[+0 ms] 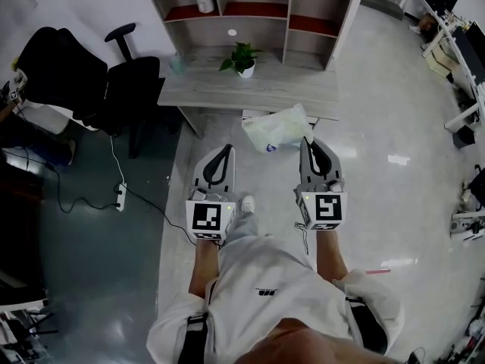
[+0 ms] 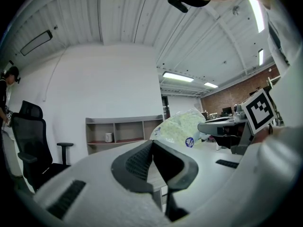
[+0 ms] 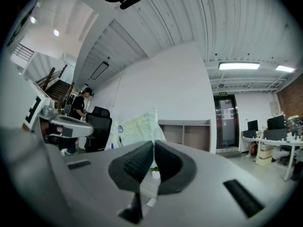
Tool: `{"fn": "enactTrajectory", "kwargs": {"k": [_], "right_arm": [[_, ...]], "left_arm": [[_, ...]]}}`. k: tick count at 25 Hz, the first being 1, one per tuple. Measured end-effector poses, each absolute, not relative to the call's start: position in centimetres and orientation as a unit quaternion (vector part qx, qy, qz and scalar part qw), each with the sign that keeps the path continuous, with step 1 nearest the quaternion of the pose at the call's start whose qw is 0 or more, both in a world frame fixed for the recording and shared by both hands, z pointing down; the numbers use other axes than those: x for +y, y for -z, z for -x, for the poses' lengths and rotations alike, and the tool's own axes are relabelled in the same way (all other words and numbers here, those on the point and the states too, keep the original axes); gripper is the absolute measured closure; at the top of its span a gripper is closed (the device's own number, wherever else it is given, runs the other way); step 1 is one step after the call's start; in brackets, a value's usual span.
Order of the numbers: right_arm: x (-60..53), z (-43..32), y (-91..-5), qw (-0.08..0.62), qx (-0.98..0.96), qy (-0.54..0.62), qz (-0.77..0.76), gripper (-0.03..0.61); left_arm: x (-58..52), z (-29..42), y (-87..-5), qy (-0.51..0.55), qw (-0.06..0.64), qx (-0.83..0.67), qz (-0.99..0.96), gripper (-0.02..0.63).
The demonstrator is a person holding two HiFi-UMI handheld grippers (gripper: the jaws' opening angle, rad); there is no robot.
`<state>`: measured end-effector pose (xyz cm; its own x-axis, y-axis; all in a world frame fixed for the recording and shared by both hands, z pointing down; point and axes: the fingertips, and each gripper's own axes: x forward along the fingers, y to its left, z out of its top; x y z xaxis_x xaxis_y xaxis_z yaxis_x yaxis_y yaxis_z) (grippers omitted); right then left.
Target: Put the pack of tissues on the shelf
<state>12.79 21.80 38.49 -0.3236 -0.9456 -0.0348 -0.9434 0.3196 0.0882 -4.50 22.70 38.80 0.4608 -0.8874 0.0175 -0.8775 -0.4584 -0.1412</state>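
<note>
Grey wooden desk (image 1: 250, 89) with a small green potted plant (image 1: 242, 58) stands just ahead of the jaws. Right gripper (image 1: 305, 141) pinches the pale green tissue pack (image 1: 276, 130) at its tips. Left gripper (image 1: 227, 149) jaws are pressed together, empty.

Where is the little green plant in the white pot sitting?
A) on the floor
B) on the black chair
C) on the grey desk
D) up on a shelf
C: the plant stands on the desk, in front of the shelves and lower than them.

One tissue pack (image 1: 279, 130), one plant (image 1: 242, 58), one shelf (image 1: 289, 29).
</note>
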Motion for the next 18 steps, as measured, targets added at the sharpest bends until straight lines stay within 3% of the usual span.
{"fn": "enactTrajectory", "kwargs": {"k": [18], "right_arm": [[10.5,-9.0,-39.1,0.039,-0.794,0.040,-0.605,0.549]], "left_arm": [[10.6,8.2,-39.5,0.047,0.035,0.489,0.870,0.588]]}}
